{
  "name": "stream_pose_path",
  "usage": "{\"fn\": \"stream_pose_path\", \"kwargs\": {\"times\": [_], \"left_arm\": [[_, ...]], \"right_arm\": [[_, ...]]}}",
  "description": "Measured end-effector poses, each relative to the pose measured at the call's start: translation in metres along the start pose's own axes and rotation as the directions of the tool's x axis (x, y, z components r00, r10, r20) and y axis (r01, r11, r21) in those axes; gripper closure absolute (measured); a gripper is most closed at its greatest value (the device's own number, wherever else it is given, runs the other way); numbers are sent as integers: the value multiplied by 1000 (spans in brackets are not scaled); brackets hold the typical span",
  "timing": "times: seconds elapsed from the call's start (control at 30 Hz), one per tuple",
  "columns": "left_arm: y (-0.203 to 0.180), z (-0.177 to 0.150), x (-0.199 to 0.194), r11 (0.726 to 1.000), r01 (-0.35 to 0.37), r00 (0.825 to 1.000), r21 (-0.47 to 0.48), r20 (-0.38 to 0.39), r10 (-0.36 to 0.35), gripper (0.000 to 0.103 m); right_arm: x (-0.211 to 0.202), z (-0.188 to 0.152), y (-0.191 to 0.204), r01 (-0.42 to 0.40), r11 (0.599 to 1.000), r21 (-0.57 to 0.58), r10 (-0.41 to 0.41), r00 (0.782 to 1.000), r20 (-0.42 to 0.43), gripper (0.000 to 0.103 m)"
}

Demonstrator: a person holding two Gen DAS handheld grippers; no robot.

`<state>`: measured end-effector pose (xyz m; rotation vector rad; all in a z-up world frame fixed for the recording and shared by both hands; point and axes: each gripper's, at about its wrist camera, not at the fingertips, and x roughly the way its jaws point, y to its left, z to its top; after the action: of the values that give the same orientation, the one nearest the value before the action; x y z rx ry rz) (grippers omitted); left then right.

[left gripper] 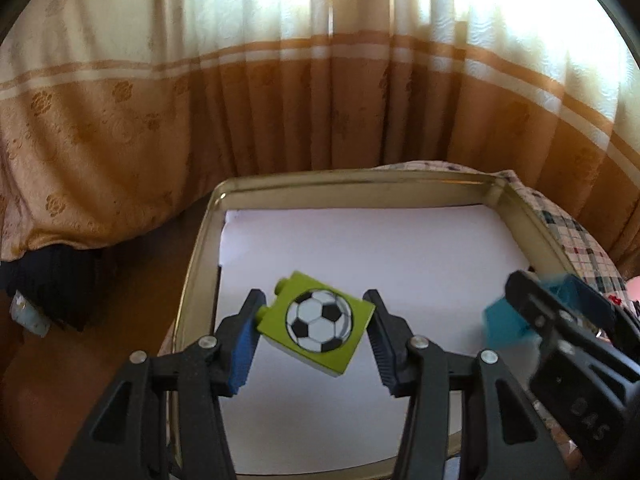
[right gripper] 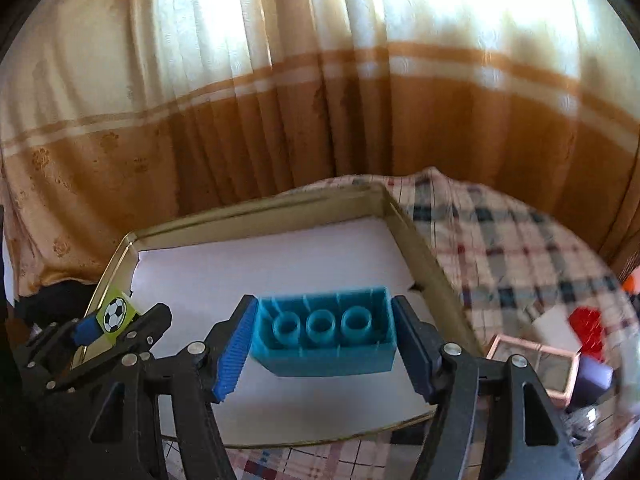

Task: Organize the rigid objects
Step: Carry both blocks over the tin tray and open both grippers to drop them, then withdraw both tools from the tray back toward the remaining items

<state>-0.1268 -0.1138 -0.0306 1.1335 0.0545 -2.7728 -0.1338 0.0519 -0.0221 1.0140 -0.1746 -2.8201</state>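
Black gripper arms fill the foreground of both wrist views, each pair of ribbed blue pads clamped on a toy brick above the same gold-rimmed tin tray [left gripper: 202,240]. Between the pads of my left gripper [left gripper: 316,322] sits the green football brick [left gripper: 320,322], pinched at its left and right edges and cocked so its studs point toward 10 o'clock, the printed ball facing my camera. My right gripper [right gripper: 324,338] is clenched on the blue brick [right gripper: 326,336], held by its two short ends so that its long axis runs from 9 to 3 o'clock, hollow underside with three tubes turned toward the lens.

Both bricks hang over the white paper lining [left gripper: 360,240] of the tray, which looks bare apart from them; I cannot tell how far above it they are. From my left camera, the right gripper and its blue load come in at 3 o'clock, blurred. From my right camera, the left gripper and green brick sit at 9 o'clock, over the tray's left rim. So the green brick belongs to the left half of the tray and the blue one to the centre-right.

As I judge it, the next move is a set-down, and it turns on the open lining lying straight ahead at 12 o'clock of each gripper.

Checked cloth [right gripper: 500,232] covers the table at right, where a red brick [right gripper: 586,326] waits near 3 o'clock.
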Motion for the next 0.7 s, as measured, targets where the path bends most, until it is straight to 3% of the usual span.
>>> {"fn": "stream_pose_path", "kwargs": {"times": [0.03,0.07,0.1,0.2,0.3,0.43,0.53,0.67,0.7], "left_arm": [[-1,-2,1,1000,-11,1000,0,-9,11,33],[-3,-3,3,1000,-20,1000,3,-20,20,12],[-4,-4,4,1000,-23,999,7,-26,23,7],[-10,-9,-2,999,-46,999,30,4,45,7],[-12,-14,-14,997,-70,996,33,59,68,7],[-15,-27,-38,997,-78,985,13,154,75,5],[-15,-33,-61,996,-89,960,-1,265,86,3],[-17,-42,-75,997,-75,953,-5,294,73,0],[-19,-43,-78,997,-72,952,-1,297,69,0]], "right_arm": [[-2,-1,-4,-16,1000,20,16,1000,14,12],[-4,-2,-6,-38,999,37,37,999,25,11],[-6,-2,-6,-56,997,49,54,998,30,11],[-12,-1,-10,-92,993,70,89,995,51,11],[-40,-7,-12,-19,998,64,7,984,180,11],[-79,-24,-12,78,995,61,-94,935,342,11],[-105,-36,-11,136,989,50,-144,888,437,11],[-125,-52,-6,212,977,12,-187,830,526,11],[-125,-56,-4,225,974,-4,-188,827,530,10]]}}
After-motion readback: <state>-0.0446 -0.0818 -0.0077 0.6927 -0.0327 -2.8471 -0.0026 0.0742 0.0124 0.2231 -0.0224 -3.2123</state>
